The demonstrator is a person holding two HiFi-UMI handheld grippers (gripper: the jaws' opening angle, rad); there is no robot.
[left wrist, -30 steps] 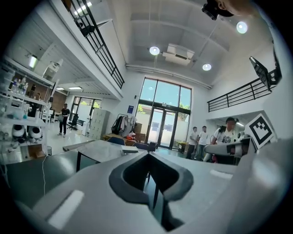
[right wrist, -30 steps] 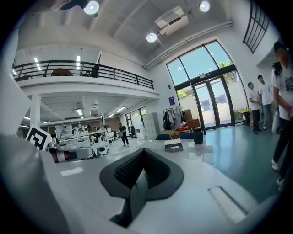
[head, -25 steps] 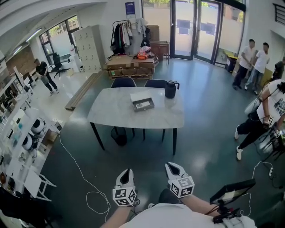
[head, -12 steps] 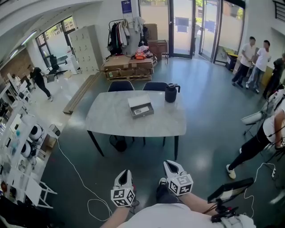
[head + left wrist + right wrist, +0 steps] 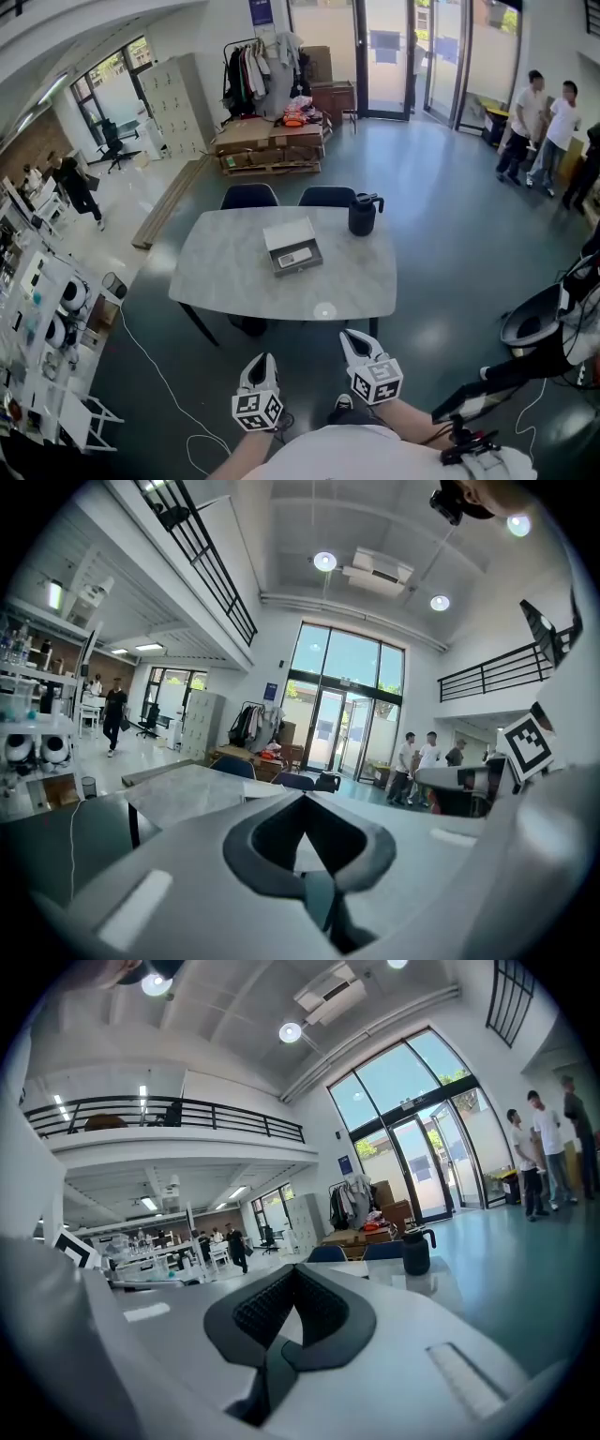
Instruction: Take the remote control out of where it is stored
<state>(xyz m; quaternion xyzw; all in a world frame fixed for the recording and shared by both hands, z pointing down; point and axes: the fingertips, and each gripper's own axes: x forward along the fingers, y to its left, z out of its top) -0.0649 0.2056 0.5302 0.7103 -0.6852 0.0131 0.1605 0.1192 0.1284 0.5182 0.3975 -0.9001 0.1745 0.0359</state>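
Observation:
A shallow grey box [image 5: 292,246] lies open on the pale marble table [image 5: 234,281] ahead of me, with a dark flat item inside; I cannot tell from here whether it is the remote control. Both grippers hang low in front of my body, well short of the table. My left gripper [image 5: 262,366] is shut and holds nothing, and its jaws meet at the tips in the left gripper view [image 5: 305,797]. The right gripper [image 5: 353,341] is likewise shut and empty, with its tips together in the right gripper view [image 5: 293,1267].
A black jug [image 5: 362,214] stands on the table's far right. Two blue chairs [image 5: 248,195] are tucked in behind it. A white cable [image 5: 150,349] trails over the floor at left beside shelves. A person on a stool [image 5: 534,323] is close on the right.
I have walked toward the table, so it sits lower and nearer in the head view. The person at right has slid toward the frame edge. Both grippers stay shut.

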